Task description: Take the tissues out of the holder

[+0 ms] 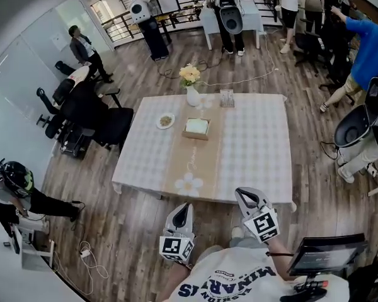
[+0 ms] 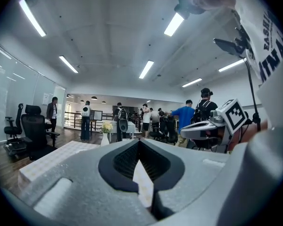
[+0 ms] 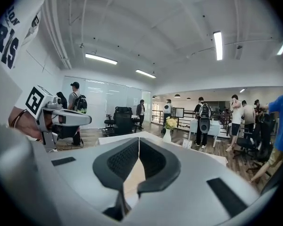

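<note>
The person's white printed shirt (image 1: pixel 252 282) fills the bottom edge, with the left gripper (image 1: pixel 183 207) and right gripper (image 1: pixel 242 194) held just in front of it, short of the worktop (image 1: pixel 255 150). Both grippers have their jaws pressed together with nothing between them. The checked worktop carries a tan runner (image 1: pixel 192 162) down its middle. The wooden holder (image 1: pixel 196 136) sits on the runner near the centre, tissues (image 1: pixel 198 126) lying inside it. Beyond it stands a vase (image 1: pixel 193 95) of yellow flowers; a small plate (image 1: pixel 166 121) lies left of the holder.
</note>
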`<state>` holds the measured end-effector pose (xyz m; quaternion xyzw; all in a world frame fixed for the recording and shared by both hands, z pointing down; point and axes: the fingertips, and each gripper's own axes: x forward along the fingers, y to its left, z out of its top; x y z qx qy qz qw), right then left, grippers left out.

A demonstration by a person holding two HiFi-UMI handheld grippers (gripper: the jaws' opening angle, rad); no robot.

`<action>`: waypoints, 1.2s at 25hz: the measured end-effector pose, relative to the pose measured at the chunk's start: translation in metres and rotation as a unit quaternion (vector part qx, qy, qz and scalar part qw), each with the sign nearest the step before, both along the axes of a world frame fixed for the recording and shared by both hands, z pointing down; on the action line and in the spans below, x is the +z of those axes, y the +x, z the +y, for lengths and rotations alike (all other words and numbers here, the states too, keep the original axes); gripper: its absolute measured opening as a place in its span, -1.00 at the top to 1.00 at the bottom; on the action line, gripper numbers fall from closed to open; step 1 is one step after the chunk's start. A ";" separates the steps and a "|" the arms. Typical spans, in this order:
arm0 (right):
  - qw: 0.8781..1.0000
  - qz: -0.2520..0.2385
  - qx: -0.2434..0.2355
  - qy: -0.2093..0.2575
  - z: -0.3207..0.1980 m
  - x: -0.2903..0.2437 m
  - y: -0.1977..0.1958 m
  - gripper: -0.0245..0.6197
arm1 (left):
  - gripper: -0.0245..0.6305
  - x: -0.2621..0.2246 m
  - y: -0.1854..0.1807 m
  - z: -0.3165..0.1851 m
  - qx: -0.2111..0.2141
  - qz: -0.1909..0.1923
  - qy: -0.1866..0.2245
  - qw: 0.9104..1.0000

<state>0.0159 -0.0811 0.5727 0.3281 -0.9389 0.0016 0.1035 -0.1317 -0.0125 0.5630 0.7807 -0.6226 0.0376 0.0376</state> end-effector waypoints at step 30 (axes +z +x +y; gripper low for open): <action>1.000 -0.010 0.010 -0.019 -0.047 0.016 -0.026 0.90 | 0.92 0.012 -0.027 -0.058 0.017 0.000 0.003 1.000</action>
